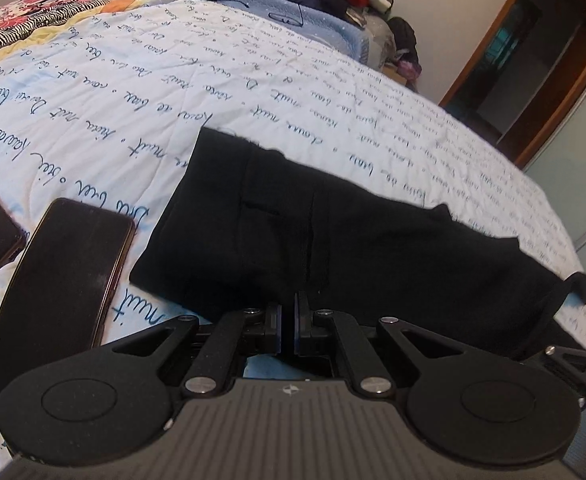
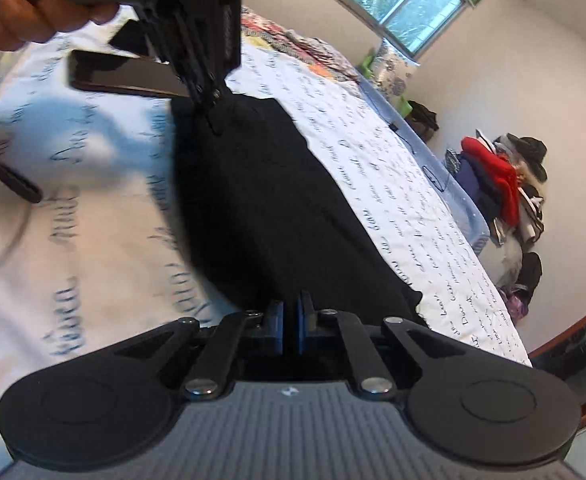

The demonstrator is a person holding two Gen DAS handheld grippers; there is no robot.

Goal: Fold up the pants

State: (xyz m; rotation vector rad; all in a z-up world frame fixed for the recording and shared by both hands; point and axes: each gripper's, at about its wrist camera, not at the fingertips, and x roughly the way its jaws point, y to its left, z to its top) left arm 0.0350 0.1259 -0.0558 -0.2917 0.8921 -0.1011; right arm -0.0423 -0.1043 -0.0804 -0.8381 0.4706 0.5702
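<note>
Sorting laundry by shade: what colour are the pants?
Plain black pants; clearest in the left wrist view.

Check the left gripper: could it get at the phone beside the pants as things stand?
Probably yes. The phone lies bare on the bedspread just left of the left gripper, nothing on top of it. But the jaws look shut on the pants, so it must let go first.

Soft daylight; right view motion-blurred; fisheye bowing

Black pants (image 1: 333,240), script-print wht quilt (image 1: 133,100)
</note>
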